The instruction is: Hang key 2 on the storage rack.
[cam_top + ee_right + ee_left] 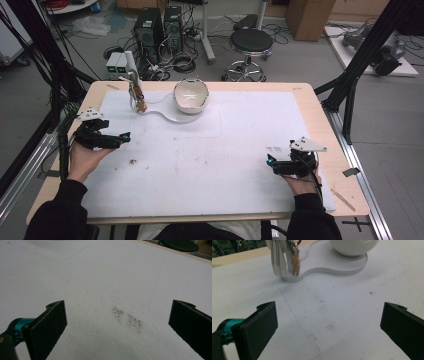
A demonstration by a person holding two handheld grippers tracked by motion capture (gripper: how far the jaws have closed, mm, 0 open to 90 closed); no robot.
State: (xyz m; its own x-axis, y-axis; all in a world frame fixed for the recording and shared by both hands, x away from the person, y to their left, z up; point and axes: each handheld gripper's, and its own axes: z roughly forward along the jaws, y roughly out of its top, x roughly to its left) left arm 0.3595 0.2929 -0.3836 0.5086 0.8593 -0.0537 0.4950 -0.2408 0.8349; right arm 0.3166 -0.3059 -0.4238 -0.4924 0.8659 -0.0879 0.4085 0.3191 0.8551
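No readable text or labels anywhere

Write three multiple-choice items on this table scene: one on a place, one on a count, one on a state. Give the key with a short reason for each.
1. Where does the white bowl stand?
A. At the far side of the table, on a clear plate
B. Between the jaws of the right gripper
C. At the near edge, beside the person's sleeves

2. How many bowls are on the table?
A. Three
B. One
C. Two

3. How do the jaws of the left gripper stand?
A. Shut on the bowl
B. Shut on nothing
C. Open, with bare white mat between them

Key: 1 A, since the high view shows the bowl far from both hands on the clear plate. 2 B, since a single bowl shows there. 3 C, since the left gripper view shows two jaws wide apart over the mat.
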